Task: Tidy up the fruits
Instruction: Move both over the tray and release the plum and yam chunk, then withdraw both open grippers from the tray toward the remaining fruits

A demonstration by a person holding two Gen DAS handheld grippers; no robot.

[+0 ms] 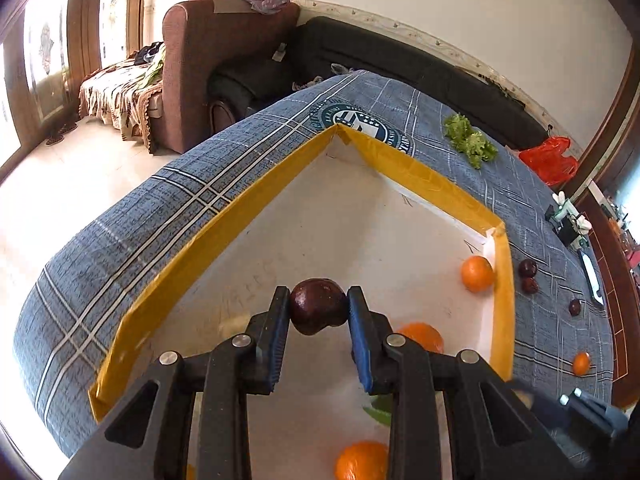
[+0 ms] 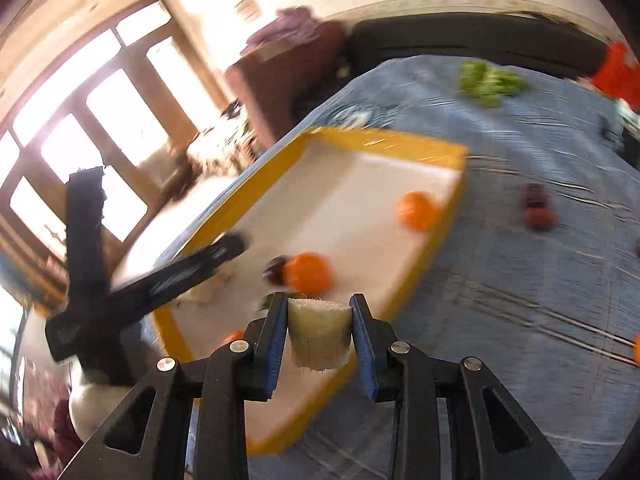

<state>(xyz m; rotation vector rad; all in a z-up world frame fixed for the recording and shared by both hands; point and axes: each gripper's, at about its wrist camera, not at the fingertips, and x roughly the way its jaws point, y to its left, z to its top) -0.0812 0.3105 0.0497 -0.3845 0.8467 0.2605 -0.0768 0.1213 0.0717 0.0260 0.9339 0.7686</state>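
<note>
Tablecloth (image 1: 120, 240), blue plaid, fills left wrist view; yellow-rimmed tray (image 1: 192, 248) centre, left gripper (image 1: 319, 309) clamped on dark plum (image 1: 318, 306) above tray floor, sofa (image 1: 208, 72) upper left. Right wrist view, blurred: right gripper (image 2: 319, 330) clamped on pale banana chunk (image 2: 319, 332) over tray (image 2: 424, 272) near edge, bare cloth (image 2: 520, 320) at right.
</note>
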